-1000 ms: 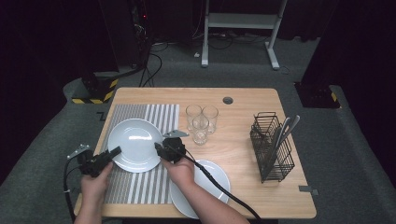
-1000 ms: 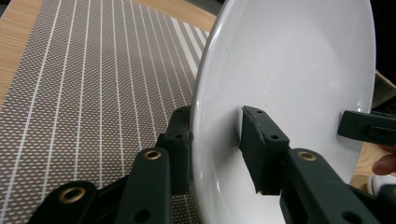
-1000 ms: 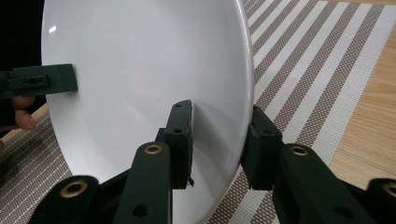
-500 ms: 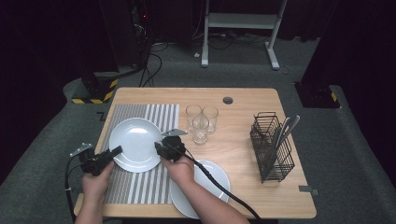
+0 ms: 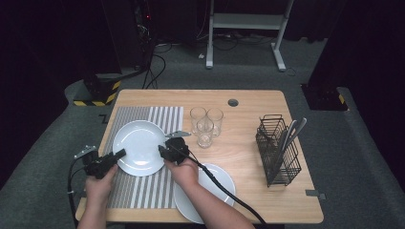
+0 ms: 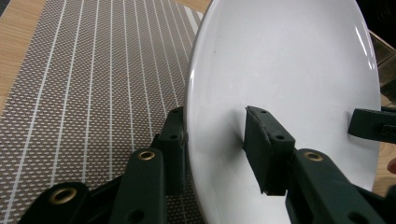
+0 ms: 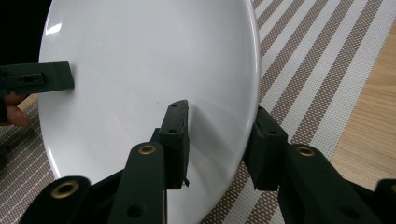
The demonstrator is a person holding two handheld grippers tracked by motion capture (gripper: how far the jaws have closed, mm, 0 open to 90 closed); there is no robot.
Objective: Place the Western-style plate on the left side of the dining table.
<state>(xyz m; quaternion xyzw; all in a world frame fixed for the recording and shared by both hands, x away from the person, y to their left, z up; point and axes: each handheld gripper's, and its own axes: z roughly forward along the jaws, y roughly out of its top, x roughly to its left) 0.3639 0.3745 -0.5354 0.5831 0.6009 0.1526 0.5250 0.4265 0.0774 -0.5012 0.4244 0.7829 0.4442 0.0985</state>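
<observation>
Both grippers (image 5: 141,155) straddle our plate's (image 5: 138,143) rim, jaws opening, loose; lifting away carelessly could drag it off the placemat (image 5: 157,188).

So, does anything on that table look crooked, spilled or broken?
Nothing is spilled or broken. One small oddity: the second white plate near the front edge partly overlaps the striped placemat instead of lying squarely on or off it. The white plate between the two grippers lies flat on the mat, and the three glasses stand upright.
</observation>
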